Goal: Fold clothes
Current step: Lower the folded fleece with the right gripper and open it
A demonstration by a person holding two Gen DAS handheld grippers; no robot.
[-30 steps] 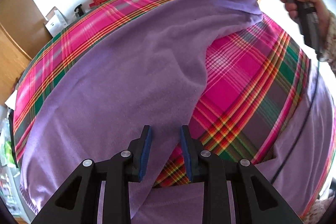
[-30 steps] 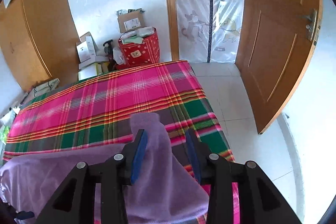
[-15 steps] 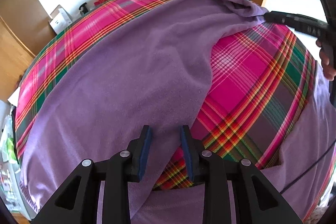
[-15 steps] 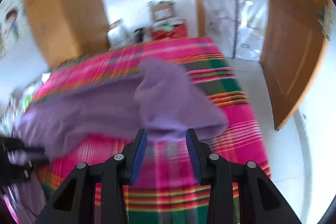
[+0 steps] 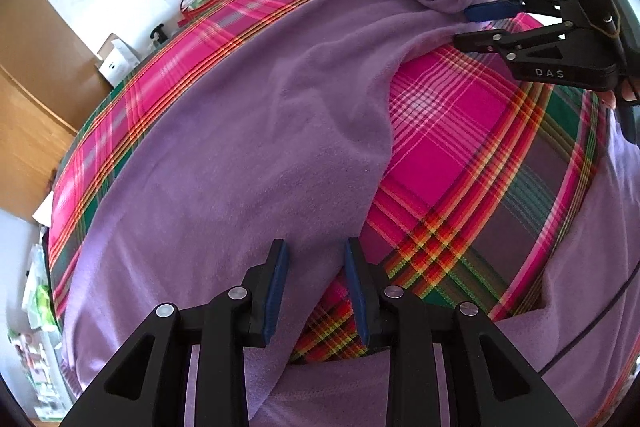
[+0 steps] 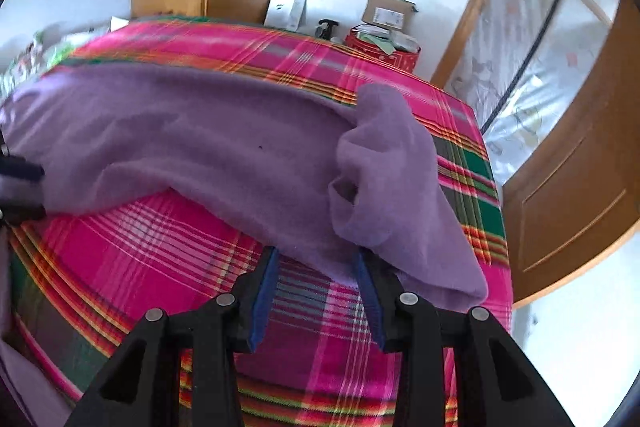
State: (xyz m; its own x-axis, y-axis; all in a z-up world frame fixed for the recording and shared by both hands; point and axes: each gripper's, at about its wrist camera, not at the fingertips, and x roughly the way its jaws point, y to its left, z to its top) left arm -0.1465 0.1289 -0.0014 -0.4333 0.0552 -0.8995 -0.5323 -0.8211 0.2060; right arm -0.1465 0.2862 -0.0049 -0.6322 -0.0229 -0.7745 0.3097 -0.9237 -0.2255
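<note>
A single purple garment (image 5: 256,147), soft and fleecy with a faint nap, lies across a bed covered by a plaid blanket (image 5: 472,155) in pink, green, orange and grey. In the left wrist view the cloth runs as a broad band from the lower left up to the far right corner of the bed, smooth in the middle with a few shallow creases, and a second stretch of the same purple runs along the near edge and up the right side. Between the two stretches the plaid shows bare.

The left gripper (image 5: 314,291) hangs over the near part of the garment, its jaws partly apart; the inner edge of the purple band passes through the gap, yet neither blue pad presses on it. At the far right of that view the right gripper (image 5: 476,23) reaches in from a person's hand (image 5: 622,95) (only fingertips show), its tips at the bunched end of the band.

In the right wrist view that end (image 6: 384,179) is rumpled into a rounded lump with an open fold, draped over the right-hand finger (image 6: 370,297); the jaws stand moderately open, and whether they pinch the cloth cannot be told.

Count: one garment, one blanket, two grippers.
</note>
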